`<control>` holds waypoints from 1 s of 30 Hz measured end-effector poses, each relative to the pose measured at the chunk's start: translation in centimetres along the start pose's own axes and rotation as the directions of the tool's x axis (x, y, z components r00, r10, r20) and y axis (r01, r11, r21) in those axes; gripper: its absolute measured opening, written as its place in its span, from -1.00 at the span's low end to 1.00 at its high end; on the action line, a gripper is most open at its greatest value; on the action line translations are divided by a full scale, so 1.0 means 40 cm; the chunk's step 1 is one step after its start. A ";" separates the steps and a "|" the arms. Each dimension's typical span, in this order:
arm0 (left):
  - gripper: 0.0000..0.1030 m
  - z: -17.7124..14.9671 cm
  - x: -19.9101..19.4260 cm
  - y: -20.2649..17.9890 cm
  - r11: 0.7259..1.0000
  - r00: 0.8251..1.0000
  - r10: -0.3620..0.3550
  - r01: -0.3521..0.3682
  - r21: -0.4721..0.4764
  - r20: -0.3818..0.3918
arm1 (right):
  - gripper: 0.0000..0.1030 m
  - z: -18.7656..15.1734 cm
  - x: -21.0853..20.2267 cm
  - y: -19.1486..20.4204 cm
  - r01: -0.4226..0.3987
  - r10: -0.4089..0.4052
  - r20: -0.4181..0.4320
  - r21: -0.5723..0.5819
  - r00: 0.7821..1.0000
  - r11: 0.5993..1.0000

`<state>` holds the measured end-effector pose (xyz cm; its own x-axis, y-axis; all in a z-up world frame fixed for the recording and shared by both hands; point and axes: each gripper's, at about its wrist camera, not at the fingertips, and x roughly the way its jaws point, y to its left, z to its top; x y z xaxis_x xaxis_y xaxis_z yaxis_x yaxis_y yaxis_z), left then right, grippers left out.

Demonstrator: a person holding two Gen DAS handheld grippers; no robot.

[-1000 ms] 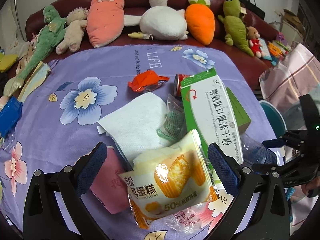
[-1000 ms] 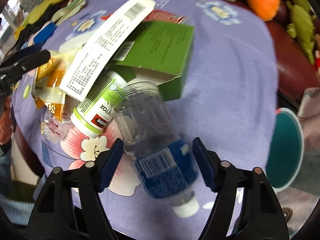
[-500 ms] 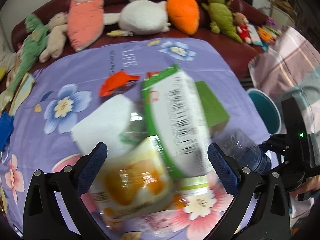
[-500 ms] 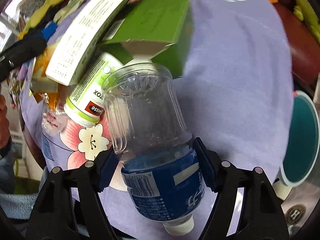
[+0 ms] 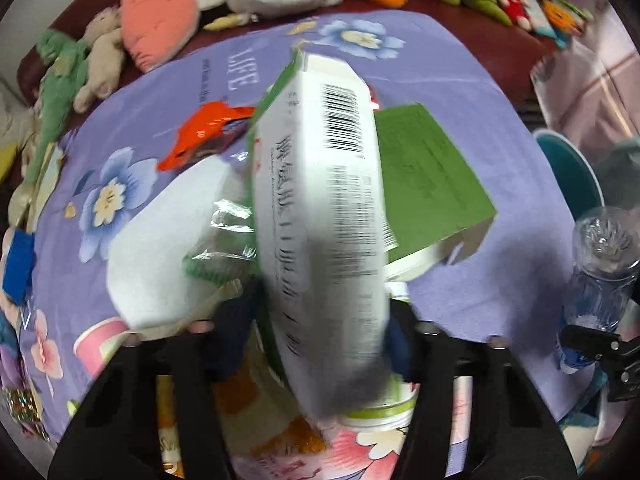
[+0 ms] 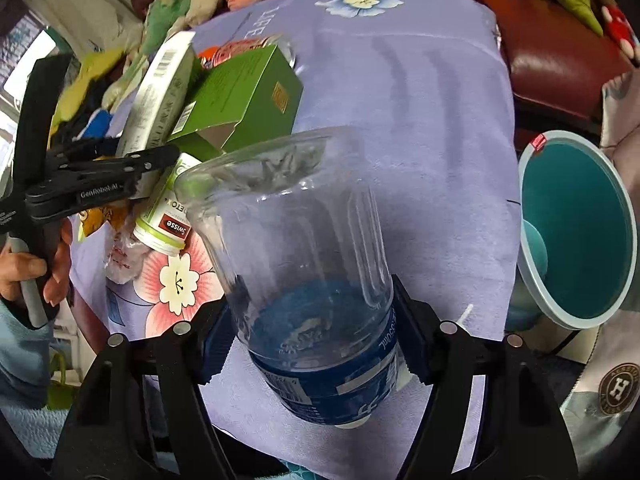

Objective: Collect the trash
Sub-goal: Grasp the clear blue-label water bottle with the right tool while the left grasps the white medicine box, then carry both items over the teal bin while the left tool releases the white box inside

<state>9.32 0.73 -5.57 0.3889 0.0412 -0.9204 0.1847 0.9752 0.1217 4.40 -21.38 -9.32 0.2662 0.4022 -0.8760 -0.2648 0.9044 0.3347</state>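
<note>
My left gripper (image 5: 316, 332) is shut on a long white-and-green carton (image 5: 320, 208) and holds it tilted on edge above the trash pile. The carton also shows in the right wrist view (image 6: 156, 92). My right gripper (image 6: 316, 344) is shut on a clear plastic bottle (image 6: 296, 240) with a blue label, lifted off the purple flowered tablecloth (image 6: 420, 100). The bottle shows at the right edge of the left wrist view (image 5: 600, 268). A teal trash bin (image 6: 576, 232) stands open beside the table on the right.
Under the carton lie a green open box (image 5: 432, 176), a white-and-green Swisse jar (image 6: 168, 216), a white napkin (image 5: 172, 240), an orange wrapper (image 5: 204, 132), a pink paper cup (image 5: 100, 344) and snack bags. Plush toys (image 5: 160, 8) line the dark red sofa behind.
My left gripper closed on the white-and-green carton and lifted it on edge. My right gripper closed on the bottle and raised it off the table, toward the bin side.
</note>
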 end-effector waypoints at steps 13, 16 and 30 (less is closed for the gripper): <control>-0.38 -0.008 -0.154 0.035 0.993 0.991 0.008 0.007 -0.118 0.130 | 0.28 -0.009 -0.072 -0.038 -0.079 0.072 0.106 0.069 0.992 0.994; -0.38 0.006 -0.222 0.001 0.994 0.981 -0.028 0.048 -0.102 0.191 | 0.29 -0.008 -0.120 -0.068 -0.096 0.081 0.147 0.091 0.986 0.991; -0.38 0.168 -0.142 -0.520 0.926 0.923 -0.356 0.326 0.191 0.146 | 0.29 -0.015 -0.344 -0.447 0.029 -0.145 0.275 0.385 0.950 0.922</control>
<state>9.34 -21.24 -0.36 0.4247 -0.3403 -0.8389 0.4706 0.8746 -0.1165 4.91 -43.19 -3.46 0.5467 0.2903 -0.7854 0.1206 0.9009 0.4170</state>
